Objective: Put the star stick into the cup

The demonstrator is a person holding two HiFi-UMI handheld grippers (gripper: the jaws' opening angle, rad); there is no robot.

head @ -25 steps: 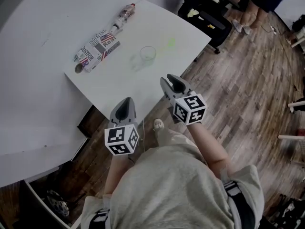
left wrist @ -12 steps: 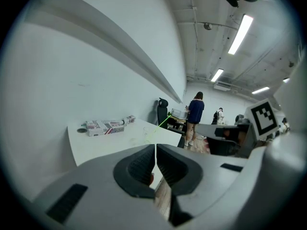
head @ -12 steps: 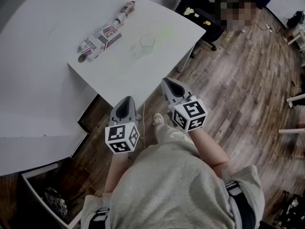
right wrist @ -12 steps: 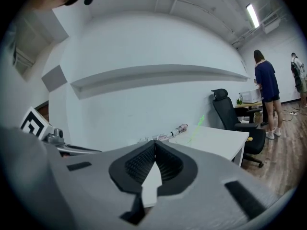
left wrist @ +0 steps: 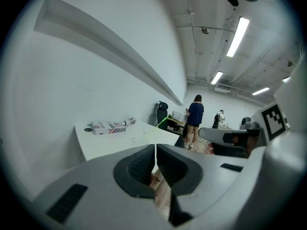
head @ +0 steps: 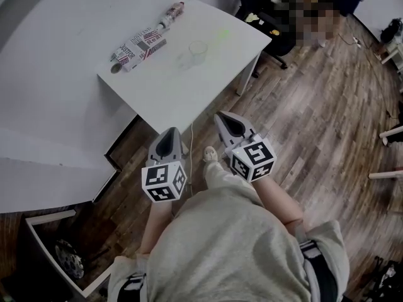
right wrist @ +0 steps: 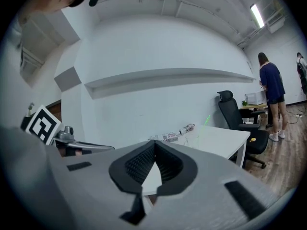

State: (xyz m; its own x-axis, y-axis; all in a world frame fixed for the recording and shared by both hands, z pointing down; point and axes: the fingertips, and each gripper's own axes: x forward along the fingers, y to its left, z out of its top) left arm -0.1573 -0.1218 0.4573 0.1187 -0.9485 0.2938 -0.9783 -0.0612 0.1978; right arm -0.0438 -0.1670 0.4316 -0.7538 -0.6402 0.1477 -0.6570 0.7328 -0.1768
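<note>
The green star stick (head: pixel 221 34) lies flat on the white table (head: pixel 182 93), near its far right corner. A clear cup (head: pixel 198 48) stands upright just left of it. Both grippers hang over the wooden floor, short of the table's near edge. My left gripper (head: pixel 170 133) is shut with nothing in it, and so is my right gripper (head: pixel 225 116). In the left gripper view the stick (left wrist: pixel 161 124) shows beyond the closed jaws. In the right gripper view the stick (right wrist: pixel 207 120) and a faint cup (right wrist: pixel 193 137) show far off on the table.
A newspaper-print tube (head: pixel 137 45) and a small bottle (head: pixel 172 12) lie at the table's far left. A black office chair (head: pixel 269 19) and a standing person (head: pixel 315 11) are beyond the table. My shoe (head: pixel 209 156) shows between the grippers. A white panel (head: pixel 44 168) lies left.
The right gripper's jaws have closed on nothing. Both grippers have drawn back from the table, which now sits farther away in the head view.
</note>
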